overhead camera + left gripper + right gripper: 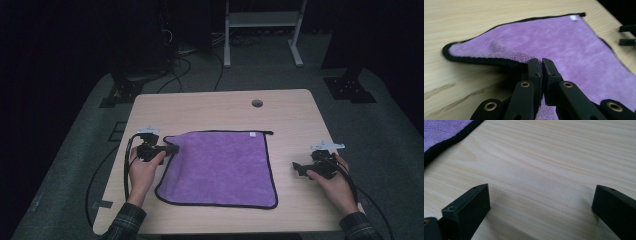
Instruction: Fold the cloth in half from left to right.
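Observation:
A purple cloth [220,167] with black edging lies spread on the wooden table [210,107], a small white tag at its far right corner. My left gripper [172,149] is at the cloth's left edge, shut on the black hem. In the left gripper view the cloth [554,42] lifts slightly and folds where the left gripper [541,60] pinches it. My right gripper [297,168] rests on bare wood to the right of the cloth, open. In the right gripper view the right gripper [541,197] has its jaws wide apart, and a cloth [441,132] corner lies at the upper left.
A round cable hole [257,103] sits near the table's far edge. Beyond the table stand a white frame [262,22] and dark stands with cables on the floor. Bare wood surrounds the cloth on all sides.

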Action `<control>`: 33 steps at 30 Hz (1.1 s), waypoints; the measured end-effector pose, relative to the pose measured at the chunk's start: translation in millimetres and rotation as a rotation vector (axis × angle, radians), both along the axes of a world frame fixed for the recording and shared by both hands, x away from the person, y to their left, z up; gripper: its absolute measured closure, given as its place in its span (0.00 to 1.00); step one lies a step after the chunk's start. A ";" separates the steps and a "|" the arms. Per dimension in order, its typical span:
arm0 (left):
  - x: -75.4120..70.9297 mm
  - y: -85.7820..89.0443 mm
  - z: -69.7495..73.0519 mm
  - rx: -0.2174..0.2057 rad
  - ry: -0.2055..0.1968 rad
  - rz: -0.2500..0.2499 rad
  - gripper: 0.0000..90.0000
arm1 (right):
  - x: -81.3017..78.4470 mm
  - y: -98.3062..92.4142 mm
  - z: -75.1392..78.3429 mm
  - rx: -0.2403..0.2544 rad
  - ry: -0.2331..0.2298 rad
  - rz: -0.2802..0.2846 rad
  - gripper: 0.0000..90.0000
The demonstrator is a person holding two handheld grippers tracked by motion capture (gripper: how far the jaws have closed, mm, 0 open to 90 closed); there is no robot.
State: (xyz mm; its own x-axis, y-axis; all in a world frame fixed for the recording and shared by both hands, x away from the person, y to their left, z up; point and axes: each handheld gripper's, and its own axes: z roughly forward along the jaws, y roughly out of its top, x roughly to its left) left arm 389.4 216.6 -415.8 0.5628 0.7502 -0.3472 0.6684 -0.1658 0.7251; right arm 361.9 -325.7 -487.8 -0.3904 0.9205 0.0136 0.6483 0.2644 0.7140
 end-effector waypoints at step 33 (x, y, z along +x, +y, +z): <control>28.1 -123.6 3.3 -0.022 -0.001 -0.231 0.96 | 0.1 -0.2 0.0 0.000 0.000 0.003 0.01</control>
State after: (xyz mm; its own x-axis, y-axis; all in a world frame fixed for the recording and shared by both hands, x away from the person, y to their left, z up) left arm 417.6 92.9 -412.5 0.7193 0.5933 -0.3614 0.6136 -0.2988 0.7309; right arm 362.0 -325.9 -487.8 -0.3936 0.9192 0.0131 0.6472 0.2670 0.7141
